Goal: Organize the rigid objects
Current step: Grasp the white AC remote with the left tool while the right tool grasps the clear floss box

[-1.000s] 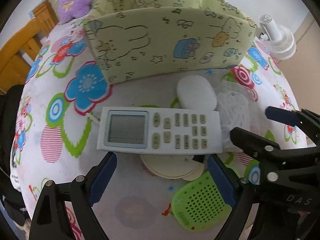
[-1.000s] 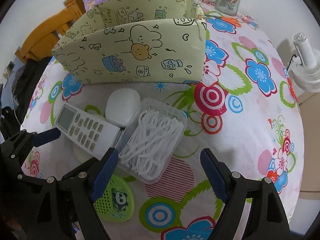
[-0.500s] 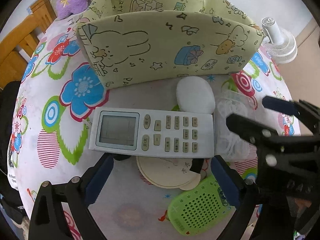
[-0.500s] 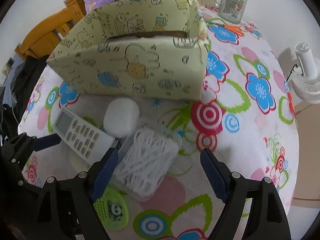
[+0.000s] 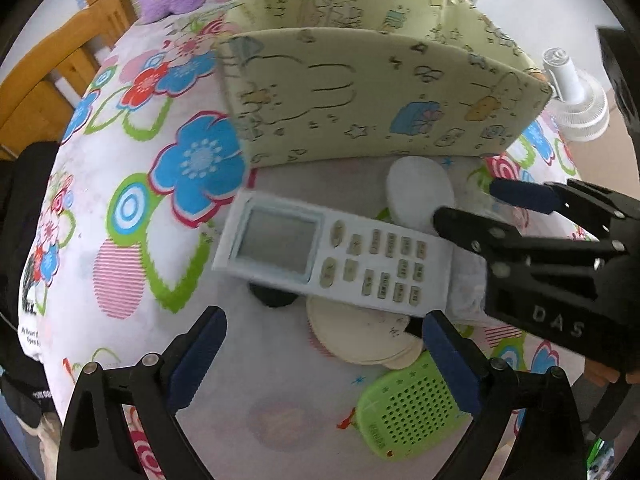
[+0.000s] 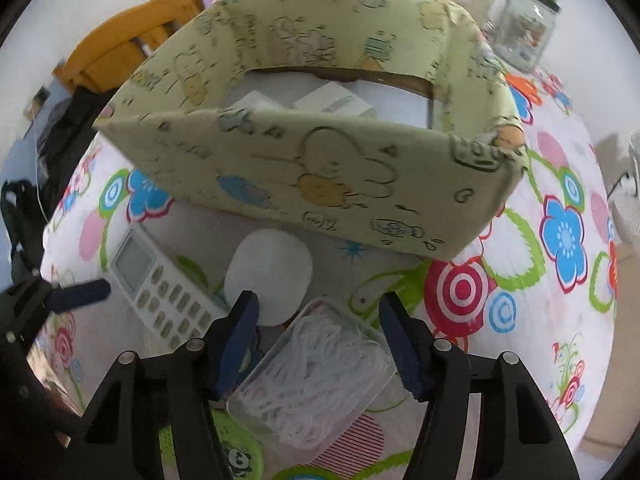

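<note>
Closing your right gripper [image 6: 318,344] around the clear box of white picks [image 6: 316,376], now between its narrowed jaws, begins the lift toward the bin [image 6: 320,168]; your left gripper [image 5: 320,356] hovers wide open before the remote [image 5: 336,260].

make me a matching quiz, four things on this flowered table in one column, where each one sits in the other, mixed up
Things:
1. white remote control
2. clear plastic box of white floss picks
3. green perforated plastic case
4. white oval pebble-shaped case

Places:
A. beside the yellow-green cartoon-print storage box
B. between the closing right claw fingers
C. lying across a round cream disc
D. nearest the left claw

Pairs: 1-C, 2-B, 3-D, 4-A
</note>
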A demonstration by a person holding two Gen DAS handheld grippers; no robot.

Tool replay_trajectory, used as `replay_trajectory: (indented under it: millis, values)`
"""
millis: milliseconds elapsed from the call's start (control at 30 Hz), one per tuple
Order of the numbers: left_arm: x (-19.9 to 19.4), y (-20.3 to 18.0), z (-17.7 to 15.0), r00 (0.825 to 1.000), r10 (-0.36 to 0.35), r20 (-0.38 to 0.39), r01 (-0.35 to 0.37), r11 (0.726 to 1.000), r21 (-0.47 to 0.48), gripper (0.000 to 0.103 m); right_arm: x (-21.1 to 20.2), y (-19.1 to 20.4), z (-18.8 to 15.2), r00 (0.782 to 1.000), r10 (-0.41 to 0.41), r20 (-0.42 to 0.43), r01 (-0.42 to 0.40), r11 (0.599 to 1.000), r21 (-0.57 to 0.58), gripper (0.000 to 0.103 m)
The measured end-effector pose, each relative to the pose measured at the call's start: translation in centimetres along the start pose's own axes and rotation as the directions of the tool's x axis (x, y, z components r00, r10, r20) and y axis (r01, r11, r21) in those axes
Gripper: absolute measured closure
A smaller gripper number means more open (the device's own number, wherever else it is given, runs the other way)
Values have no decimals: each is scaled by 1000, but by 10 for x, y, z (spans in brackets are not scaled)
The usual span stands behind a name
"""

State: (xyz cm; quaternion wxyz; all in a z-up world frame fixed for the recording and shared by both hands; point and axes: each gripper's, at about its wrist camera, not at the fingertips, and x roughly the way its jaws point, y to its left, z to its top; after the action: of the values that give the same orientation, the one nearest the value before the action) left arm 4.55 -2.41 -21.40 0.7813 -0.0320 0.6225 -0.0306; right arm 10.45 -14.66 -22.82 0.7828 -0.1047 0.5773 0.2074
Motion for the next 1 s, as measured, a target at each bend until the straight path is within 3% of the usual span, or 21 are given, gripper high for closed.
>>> replay_trajectory:
  millis: [333,567,767,833,1000]
  values:
    - [-7,-5,-13,1000,13,-3,-13,998,63,3,-4,27,-18,998,62,-28,-63,997,-33,37]
    - [-8,-8,0,999,32,15,-33,996,80,3,-5,2,-25,996,81,-44,-75,988,134,33]
    - [5,-8,21,999,33,-8,-33,999,25,3,-13,-28,-28,996,89,-26,-78,957,280,29]
    - [10,-9,27,999,32,-13,-32,999,14,6,-15,-37,-29,996,86,-19,-76,946,315,29]
    - [19,-6,38,999,20,-28,-21,999,-29,36,-16,-49,-34,997,73,-21,-61,934,352,27]
